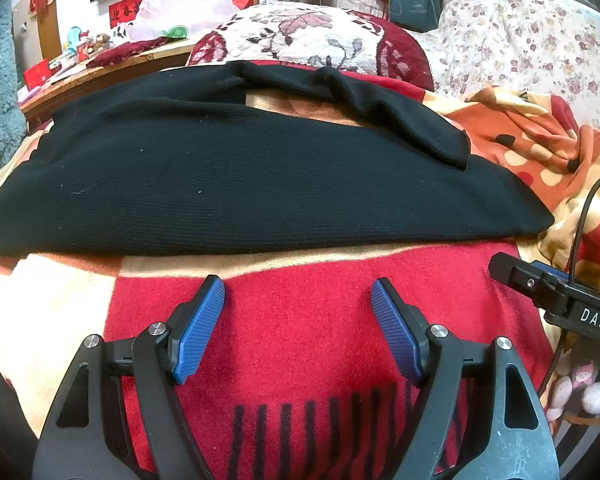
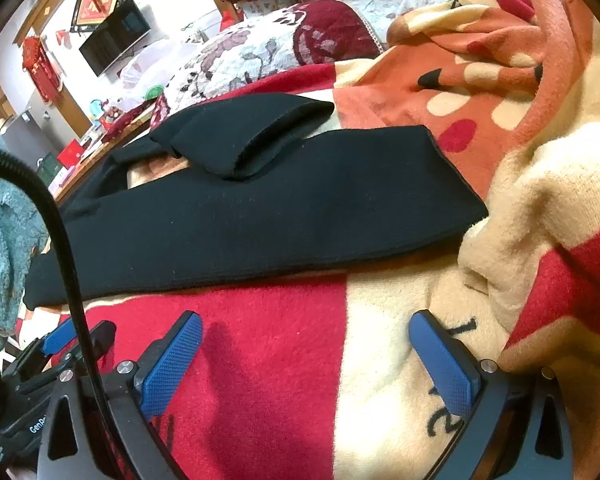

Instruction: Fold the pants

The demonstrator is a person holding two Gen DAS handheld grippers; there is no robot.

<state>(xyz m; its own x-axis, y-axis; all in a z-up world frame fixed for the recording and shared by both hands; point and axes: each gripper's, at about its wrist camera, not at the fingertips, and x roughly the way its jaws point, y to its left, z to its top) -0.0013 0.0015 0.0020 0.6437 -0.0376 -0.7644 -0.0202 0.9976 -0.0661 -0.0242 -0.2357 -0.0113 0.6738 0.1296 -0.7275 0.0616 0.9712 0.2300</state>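
Observation:
Black knit pants [image 1: 240,176] lie spread across a red and cream blanket [image 1: 300,320]. The near leg lies flat; the far leg is bunched, its cuff [image 1: 440,140] flopped over the near one. The right wrist view shows the same pants [image 2: 280,216], their right end squared off. My left gripper [image 1: 298,292] hovers open over bare blanket just short of the near edge, nothing between its blue pads [image 1: 200,328]. My right gripper [image 2: 308,328] is open too, wide apart over the blanket, empty. The right gripper's body [image 1: 560,300] shows at the left view's right edge.
A rumpled orange spotted part of the blanket [image 1: 532,136] lies right of the pants, with a raised cream fold [image 2: 540,208]. A floral cushion [image 1: 300,36] sits behind. A wooden table [image 1: 100,72] with clutter stands at the left. A black cable [image 2: 72,260] crosses the right view.

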